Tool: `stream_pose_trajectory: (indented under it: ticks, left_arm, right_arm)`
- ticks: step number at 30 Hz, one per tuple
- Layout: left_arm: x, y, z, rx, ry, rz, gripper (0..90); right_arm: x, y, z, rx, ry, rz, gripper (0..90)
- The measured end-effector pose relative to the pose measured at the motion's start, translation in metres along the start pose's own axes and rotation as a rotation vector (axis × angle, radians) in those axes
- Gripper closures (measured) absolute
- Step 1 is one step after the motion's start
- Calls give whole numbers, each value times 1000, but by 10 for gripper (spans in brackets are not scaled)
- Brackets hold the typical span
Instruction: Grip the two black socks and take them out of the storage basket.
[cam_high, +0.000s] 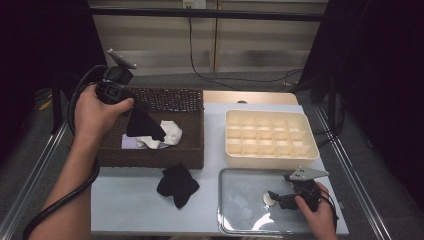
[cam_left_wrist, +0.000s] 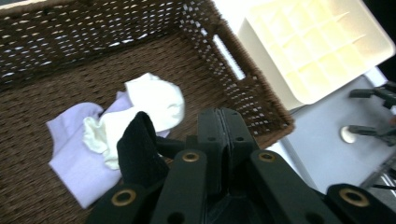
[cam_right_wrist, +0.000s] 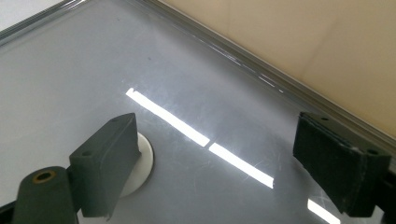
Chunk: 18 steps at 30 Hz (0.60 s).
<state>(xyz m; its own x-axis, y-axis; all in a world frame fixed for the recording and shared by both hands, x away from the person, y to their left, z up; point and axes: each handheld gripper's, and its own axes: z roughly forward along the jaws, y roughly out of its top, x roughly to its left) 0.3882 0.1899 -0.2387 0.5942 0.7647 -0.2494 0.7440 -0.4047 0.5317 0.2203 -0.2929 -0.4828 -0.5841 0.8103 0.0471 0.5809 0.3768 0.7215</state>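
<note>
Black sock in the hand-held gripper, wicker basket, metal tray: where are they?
black sock (cam_high: 142, 125), high view, middle of the hanging cloth
wicker basket (cam_high: 150, 157), high view, near wall
metal tray (cam_high: 240, 200), high view, bare floor

High view: table (cam_high: 125, 210) lit from above, surroundings near black, corners dark. Picture soft, low detail. Metal tray (cam_high: 240, 220) shows pale glare patch near front rim. Black cloth (cam_high: 177, 185) reads as flat dark shape, no texture.

Left gripper view: basket (cam_left_wrist: 70, 42) weave sharp at back; jaws at bottom blurred, too close. White bin (cam_left_wrist: 322, 51) overexposed.

Right gripper view: two bright strip reflections across tray (cam_right_wrist: 70, 70); near pads (cam_right_wrist: 105, 163) slightly soft.
</note>
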Motion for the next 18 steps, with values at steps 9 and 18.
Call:
stream_pose_trajectory:
  ticks: [9, 18]
  left_arm:
    - [-28, -2, -8, 5, -42, 54, 878]
    - [-50, -11, -12, 18, -84, 114, 878]
  right_arm:
    - [0, 0, 0, 0, 1, -4, 134]
    - [0, 0, 0, 1, 1, -4, 134]
